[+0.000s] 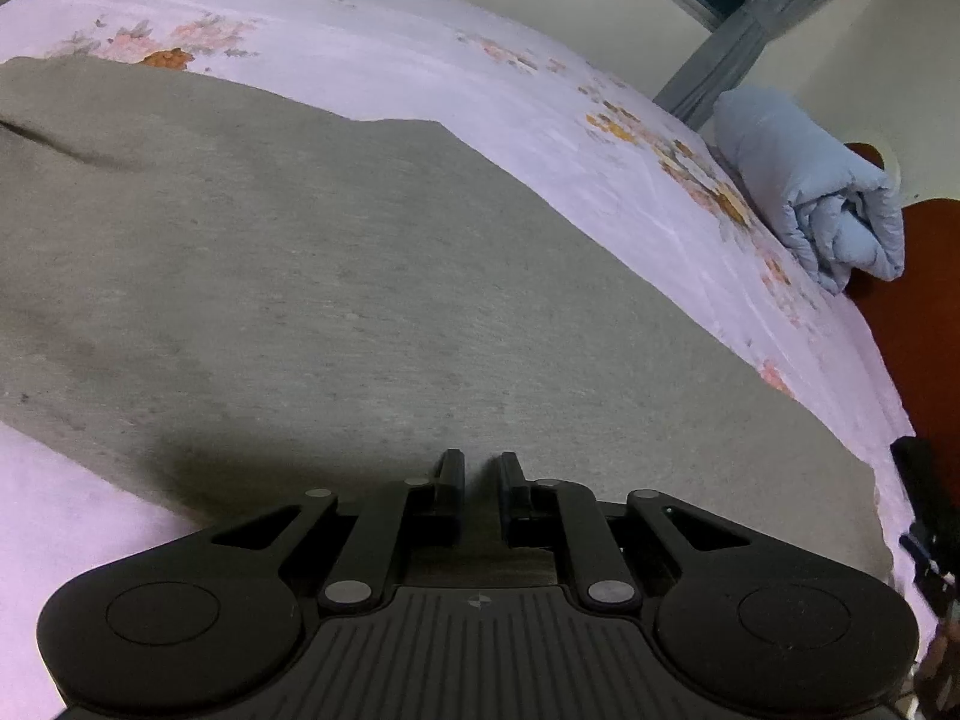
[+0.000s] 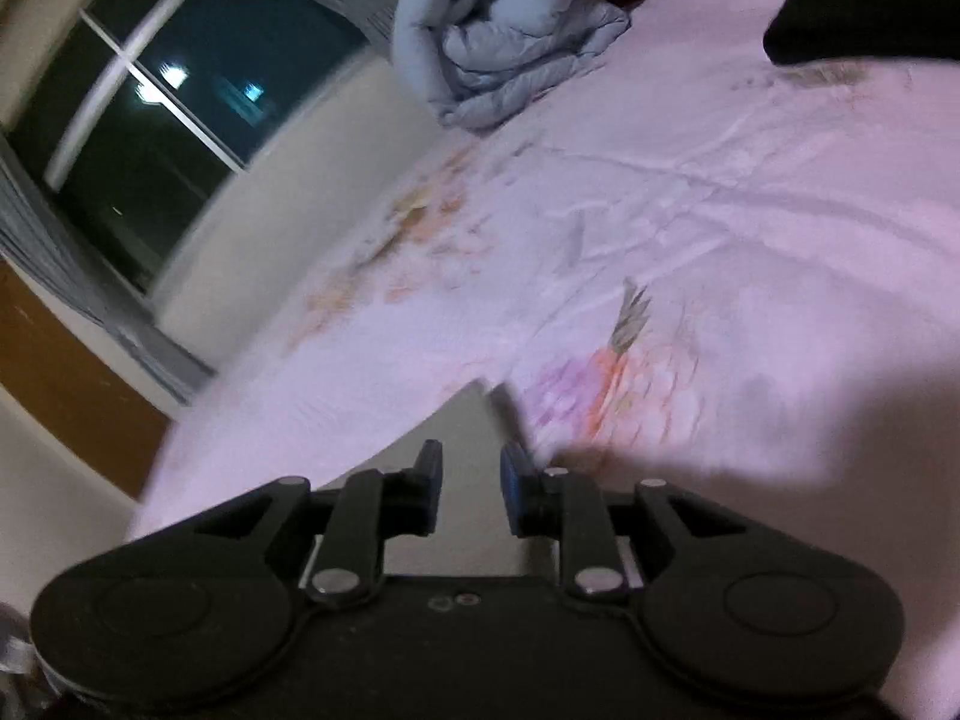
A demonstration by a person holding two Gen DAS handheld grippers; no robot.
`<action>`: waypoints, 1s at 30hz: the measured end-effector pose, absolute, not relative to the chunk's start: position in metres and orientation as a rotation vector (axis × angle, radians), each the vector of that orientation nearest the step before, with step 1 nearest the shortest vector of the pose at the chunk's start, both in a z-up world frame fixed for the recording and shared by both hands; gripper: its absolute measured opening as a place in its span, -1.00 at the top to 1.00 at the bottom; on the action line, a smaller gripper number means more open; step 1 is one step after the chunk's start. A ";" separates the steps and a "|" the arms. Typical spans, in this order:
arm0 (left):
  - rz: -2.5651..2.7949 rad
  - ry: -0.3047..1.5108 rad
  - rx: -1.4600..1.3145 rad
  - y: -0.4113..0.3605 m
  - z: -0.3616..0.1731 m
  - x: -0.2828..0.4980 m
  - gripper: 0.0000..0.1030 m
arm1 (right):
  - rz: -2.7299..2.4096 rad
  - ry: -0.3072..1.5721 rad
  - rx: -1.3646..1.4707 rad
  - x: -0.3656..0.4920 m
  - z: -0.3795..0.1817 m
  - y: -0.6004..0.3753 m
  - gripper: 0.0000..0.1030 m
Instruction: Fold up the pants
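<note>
The grey pants [image 1: 330, 276] lie spread flat on a pink floral bed sheet [image 1: 390, 48] and fill most of the left wrist view. My left gripper [image 1: 481, 468] sits at their near edge, its jaws almost together with grey cloth pinched between them. In the blurred right wrist view, a pointed corner of the grey pants [image 2: 465, 420] runs back between the fingers of my right gripper [image 2: 471, 468]. The cloth fills the narrow gap between its pads. The rest of the pants is hidden from that view.
A rolled light-blue duvet [image 1: 810, 186] [image 2: 510, 30] lies at the far end of the bed. A dark window [image 2: 156, 96] with grey curtains [image 1: 738, 36] stands behind it. A black object [image 2: 870, 6] lies on the sheet [image 2: 720, 210] at top right. Wrinkled bare sheet stretches ahead of the right gripper.
</note>
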State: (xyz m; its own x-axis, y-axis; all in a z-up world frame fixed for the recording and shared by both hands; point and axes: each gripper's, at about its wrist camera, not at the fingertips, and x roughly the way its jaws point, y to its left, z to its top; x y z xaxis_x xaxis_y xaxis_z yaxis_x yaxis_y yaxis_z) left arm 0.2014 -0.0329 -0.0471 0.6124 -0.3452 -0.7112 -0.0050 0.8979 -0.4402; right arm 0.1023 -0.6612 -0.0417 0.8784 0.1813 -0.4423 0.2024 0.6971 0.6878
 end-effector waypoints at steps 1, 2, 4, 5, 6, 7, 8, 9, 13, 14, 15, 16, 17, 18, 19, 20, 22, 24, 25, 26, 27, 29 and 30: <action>-0.200 0.893 -0.422 -0.032 -0.046 0.201 0.77 | -0.012 0.506 0.879 0.093 -0.048 -0.659 0.73; -0.196 0.887 -0.411 -0.029 -0.044 0.200 0.77 | 0.002 0.494 0.950 0.084 -0.054 -0.659 0.73; -0.187 0.868 -0.381 -0.024 -0.038 0.197 0.76 | -0.004 0.506 1.055 0.075 -0.070 -0.661 0.73; -0.181 0.861 -0.371 -0.020 -0.036 0.196 0.76 | -0.007 0.501 1.080 0.071 -0.076 -0.659 0.73; -0.172 0.854 -0.366 -0.015 -0.035 0.195 0.75 | -0.023 0.508 1.098 0.070 -0.083 -0.657 0.73; -0.158 0.847 -0.369 -0.007 -0.034 0.194 0.73 | -0.051 0.518 1.111 0.070 -0.086 -0.655 0.73; -0.148 0.840 -0.379 0.001 -0.033 0.193 0.70 | -0.064 0.515 1.144 0.069 -0.089 -0.657 0.74; -0.134 0.833 -0.386 0.009 -0.033 0.193 0.68 | -0.072 0.510 1.174 0.065 -0.091 -0.656 0.75; -0.064 0.805 -0.407 0.046 -0.035 0.191 0.62 | -0.130 0.530 1.196 0.061 -0.097 -0.652 0.88; -0.050 0.797 -0.413 0.054 -0.035 0.192 0.62 | -0.149 0.534 1.201 0.059 -0.099 -0.652 0.90; -0.041 0.794 -0.417 0.060 -0.035 0.192 0.62 | -0.155 0.532 1.207 0.061 -0.100 -0.652 0.93; -0.026 0.790 -0.421 0.067 -0.036 0.194 0.62 | -0.156 0.519 1.219 0.061 -0.100 -0.649 0.92; -0.019 0.785 -0.426 0.072 -0.036 0.195 0.62 | -0.156 0.508 1.238 0.063 -0.103 -0.650 0.91; -0.013 0.783 -0.427 0.075 -0.037 0.196 0.62 | -0.158 0.502 1.253 0.064 -0.104 -0.650 0.90; -0.007 0.786 -0.424 0.078 -0.038 0.199 0.62 | -0.159 0.500 1.249 0.067 -0.105 -0.650 0.90; -0.006 0.792 -0.428 0.080 -0.041 0.201 0.62 | -0.164 0.505 1.239 0.069 -0.106 -0.649 0.91; -0.011 0.806 -0.444 0.082 -0.045 0.207 0.62 | -0.168 0.507 1.239 0.071 -0.108 -0.649 0.92; -0.009 0.807 -0.471 0.085 -0.050 0.209 0.62 | -0.168 0.502 1.232 0.070 -0.107 -0.648 0.92; -0.008 0.805 -0.487 0.084 -0.052 0.209 0.62 | -0.168 0.501 1.218 0.069 -0.106 -0.647 0.96; -0.008 0.803 -0.498 0.085 -0.054 0.209 0.62 | -0.167 0.504 1.203 0.068 -0.106 -0.646 0.96; -0.010 0.802 -0.505 0.085 -0.055 0.210 0.62 | -0.158 0.506 1.205 0.067 -0.106 -0.646 0.97; -0.013 0.801 -0.512 0.085 -0.057 0.211 0.62 | -0.142 0.482 1.148 0.064 -0.098 -0.645 1.00; -0.015 0.801 -0.507 0.085 -0.058 0.211 0.62 | -0.126 0.455 1.089 0.064 -0.088 -0.643 1.00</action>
